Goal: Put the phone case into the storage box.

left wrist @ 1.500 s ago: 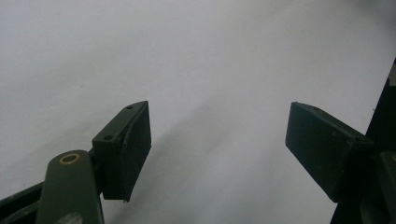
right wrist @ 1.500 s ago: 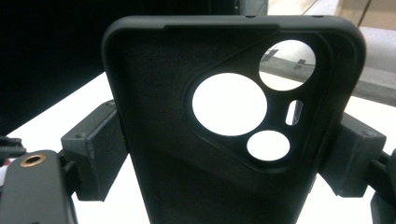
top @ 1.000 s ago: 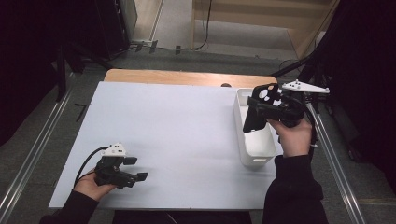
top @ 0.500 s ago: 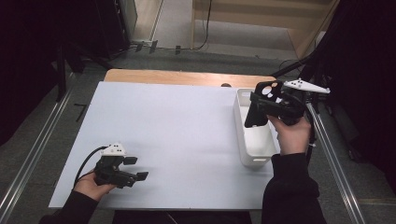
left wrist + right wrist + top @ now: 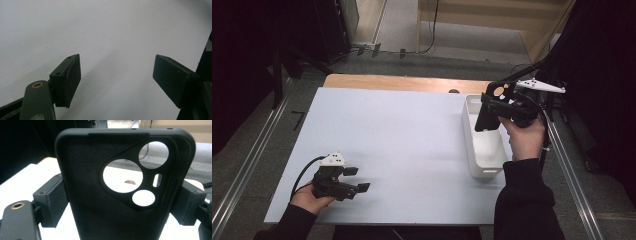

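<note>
At the right of the high view, the right gripper (image 5: 492,117) is held up above a white rectangular bin (image 5: 484,165) that stands along the right edge of the white table (image 5: 402,130). Its jaws are clamped on a black phone case (image 5: 488,116), pressing on the two long sides. In the right gripper view the phone case (image 5: 100,202) stands upright and close to the camera, its hollow inner side facing the lens, with the pads (image 5: 51,205) hard against its edges. The camera cut-out sits at the upper right of the case: two large round holes, a smaller one below them and a narrow slot beside them. Through the biggest hole a small brownish mark shows, perhaps the dark spot at the table's far wooden edge, though the view is too blurred to be sure.

At the lower left of the high view, the left gripper (image 5: 354,180) lies low over the table near its front edge, held in the person's left hand (image 5: 309,200) and pointing right. In the left gripper view its jaws stand well apart, with nothing but bare white tabletop (image 5: 112,37) between the pads (image 5: 72,77).
</note>
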Available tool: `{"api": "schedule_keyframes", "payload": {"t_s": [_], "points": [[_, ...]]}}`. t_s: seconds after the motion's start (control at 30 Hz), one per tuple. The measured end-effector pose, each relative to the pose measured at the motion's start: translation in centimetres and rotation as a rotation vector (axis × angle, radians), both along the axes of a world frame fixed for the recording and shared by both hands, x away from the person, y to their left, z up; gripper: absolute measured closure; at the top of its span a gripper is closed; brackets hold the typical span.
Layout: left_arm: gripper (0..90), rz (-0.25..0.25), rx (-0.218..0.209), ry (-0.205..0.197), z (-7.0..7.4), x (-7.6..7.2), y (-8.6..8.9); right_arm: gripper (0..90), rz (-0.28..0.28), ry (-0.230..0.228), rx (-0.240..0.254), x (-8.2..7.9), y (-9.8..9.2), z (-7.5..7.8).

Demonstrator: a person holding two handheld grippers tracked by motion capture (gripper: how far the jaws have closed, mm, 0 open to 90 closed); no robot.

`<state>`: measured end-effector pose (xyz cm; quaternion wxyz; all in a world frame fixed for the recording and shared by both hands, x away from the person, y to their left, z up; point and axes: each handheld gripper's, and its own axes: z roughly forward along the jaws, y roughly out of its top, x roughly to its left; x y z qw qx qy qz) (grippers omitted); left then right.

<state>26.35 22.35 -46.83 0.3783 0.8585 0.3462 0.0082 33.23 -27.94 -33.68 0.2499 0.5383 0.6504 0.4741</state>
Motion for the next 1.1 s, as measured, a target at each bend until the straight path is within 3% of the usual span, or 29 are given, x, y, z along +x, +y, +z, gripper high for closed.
{"api": "schedule_keyframes", "payload": {"t_s": [0.23,0.4,0.67,0.83,1.0,1.1], "points": [[22.7,-0.006,-0.001,-0.001,-0.1,0.0,-0.1,12.6,-0.022,0.015,-0.008,2.0,-0.3,0.3],[22.7,-0.008,0.004,-0.001,-0.1,0.0,-0.1,12.6,-0.015,0.035,0.015,3.7,-0.5,0.0],[22.7,-0.008,0.005,0.003,-0.1,0.0,0.0,12.6,-0.037,0.024,-0.002,5.6,-0.1,-0.3],[22.7,-0.007,0.002,0.003,0.0,-0.1,0.0,12.6,-0.054,0.002,0.040,6.8,-0.6,-0.8],[22.8,-0.012,0.003,0.000,0.0,-0.1,0.0,12.7,-0.071,0.011,0.034,8.0,-0.7,-1.3],[22.8,-0.012,0.007,0.001,0.0,-0.1,-0.1,12.7,-0.086,0.011,-0.004,8.9,-0.4,-1.5]]}}
